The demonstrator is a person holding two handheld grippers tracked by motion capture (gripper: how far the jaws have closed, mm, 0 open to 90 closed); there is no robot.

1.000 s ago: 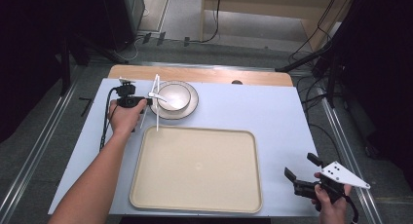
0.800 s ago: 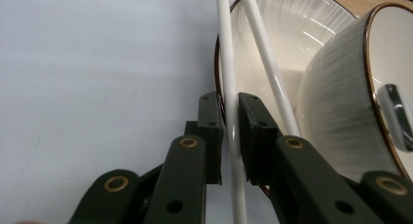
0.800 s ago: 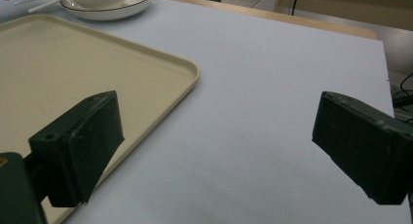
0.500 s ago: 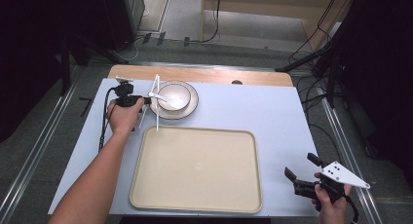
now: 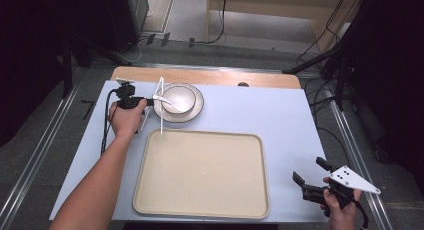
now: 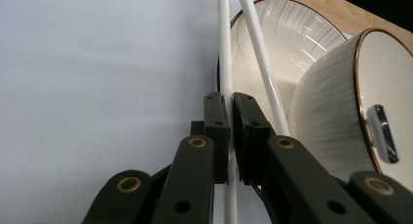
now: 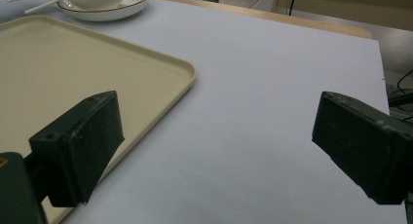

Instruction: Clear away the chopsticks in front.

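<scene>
A pair of long white chopsticks (image 5: 161, 107) stands beside a white bowl (image 5: 178, 97) on a matching plate (image 5: 196, 111) at the table's far left. My left gripper (image 5: 149, 101) has just been closing and is shut on one chopstick (image 6: 224, 48), which is pinched between its pads. The second stick (image 6: 263, 63) crosses it at an angle and leans toward the bowl (image 6: 336, 107). My right gripper (image 5: 307, 169) is held at the near right corner, open, with nothing between its pads (image 7: 216, 131).
A large beige tray (image 5: 200, 172) lies in the middle of the pale blue table top (image 5: 260, 110), its corner to the left in the right gripper view (image 7: 185, 70). A wooden strip (image 5: 220, 77) runs along the far edge. Something shiny (image 6: 384, 134) lies in the bowl.
</scene>
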